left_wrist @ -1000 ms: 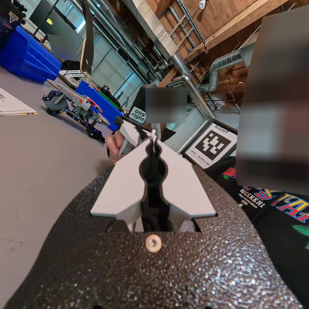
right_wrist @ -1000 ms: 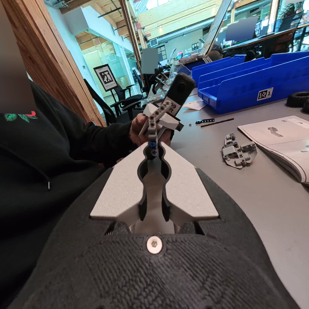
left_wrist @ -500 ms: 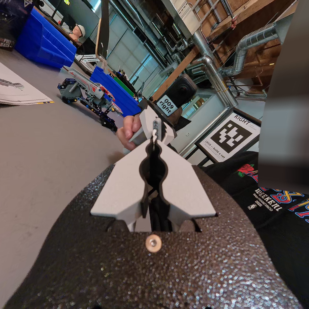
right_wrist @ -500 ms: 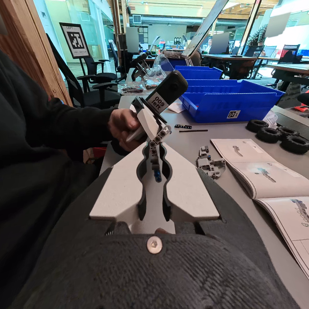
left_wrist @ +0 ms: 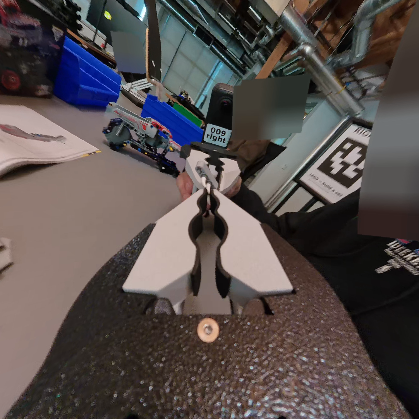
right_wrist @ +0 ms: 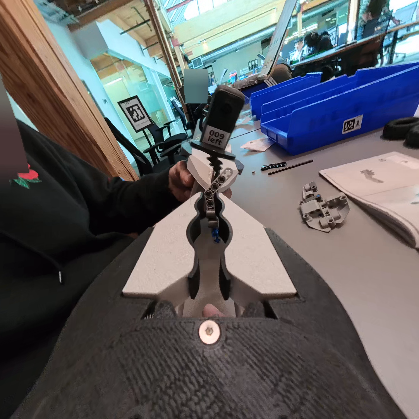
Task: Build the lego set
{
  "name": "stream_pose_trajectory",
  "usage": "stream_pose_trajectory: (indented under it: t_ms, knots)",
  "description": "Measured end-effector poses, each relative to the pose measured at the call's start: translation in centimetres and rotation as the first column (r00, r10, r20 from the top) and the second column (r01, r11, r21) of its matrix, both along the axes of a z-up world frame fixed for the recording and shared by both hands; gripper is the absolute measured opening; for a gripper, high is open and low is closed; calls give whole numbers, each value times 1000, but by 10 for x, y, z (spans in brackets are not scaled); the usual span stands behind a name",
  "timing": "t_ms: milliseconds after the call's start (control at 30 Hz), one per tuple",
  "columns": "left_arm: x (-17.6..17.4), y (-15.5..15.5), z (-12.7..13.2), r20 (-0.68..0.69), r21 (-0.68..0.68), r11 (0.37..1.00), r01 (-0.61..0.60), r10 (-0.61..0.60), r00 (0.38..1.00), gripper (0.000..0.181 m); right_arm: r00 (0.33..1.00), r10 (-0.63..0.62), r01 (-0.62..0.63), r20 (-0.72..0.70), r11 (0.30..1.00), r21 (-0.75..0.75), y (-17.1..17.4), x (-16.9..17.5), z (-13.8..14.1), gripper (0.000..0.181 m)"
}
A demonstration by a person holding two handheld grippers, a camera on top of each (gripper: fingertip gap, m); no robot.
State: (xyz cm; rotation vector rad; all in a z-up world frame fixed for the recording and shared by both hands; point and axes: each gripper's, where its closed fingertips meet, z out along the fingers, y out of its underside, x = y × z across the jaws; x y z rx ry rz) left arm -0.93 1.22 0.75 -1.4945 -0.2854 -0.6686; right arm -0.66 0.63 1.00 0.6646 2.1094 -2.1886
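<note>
In the right wrist view my right gripper (right_wrist: 209, 197) is shut on a grey bent beam with holes (right_wrist: 214, 187). A blue pin (right_wrist: 215, 235) sits at the beam's lower end between the jaws. The beam's top leans right toward the left gripper (right_wrist: 213, 176), which faces it tip to tip. In the left wrist view my left gripper (left_wrist: 208, 192) is shut on a small white piece (left_wrist: 206, 184). That piece touches the grey beam (left_wrist: 201, 170) held in the right gripper (left_wrist: 209, 179). Both are held above the grey table's near edge.
A partly built model (left_wrist: 140, 133), an open instruction booklet (left_wrist: 34, 140) (right_wrist: 374, 181) and blue bins (left_wrist: 86, 79) (right_wrist: 340, 113) are on the table. So are a grey sub-assembly (right_wrist: 322, 210), a black beam and axle (right_wrist: 285, 164) and tyres (right_wrist: 399, 131). The person's black sleeve (right_wrist: 113, 204) is at the left. My two grippers' fingertips are within a few centimetres of each other.
The beam sits deeper between the right gripper's jaws than one second ago, and its top now leans right. Both grippers have swung while staying tip to tip.
</note>
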Motion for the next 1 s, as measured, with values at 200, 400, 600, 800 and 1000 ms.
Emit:
stream_pose_trajectory:
  t_ms: [200, 400, 600, 800, 1000]
  knots:
    - [-8, -2, -6, -408, -50, 987, -154, 120, 905, 0, 978, -13, 35, 208, 994, -105, -3, -7, -3, 7]
    - [-11, 0, -2, -673, -4, 964, -267, 195, 713, 0, 947, 28, 42, 320, 977, -211, -1, -9, -1, 7]
    - [-3, -4, 14, -389, 38, 986, -160, 162, 907, 11, 990, 56, -23, 133, 970, -241, 0, 1, 13, 6]
    - [1, -10, 18, 26, 42, 999, -12, 11, 1000, 8, 997, 5, -18, -76, 984, -176, 5, 7, 23, 7]
    - [10, -7, 24, 156, 71, 996, 62, -73, 985, 0, 969, -27, 20, -244, 999, -34, 4, 10, 20, 7]
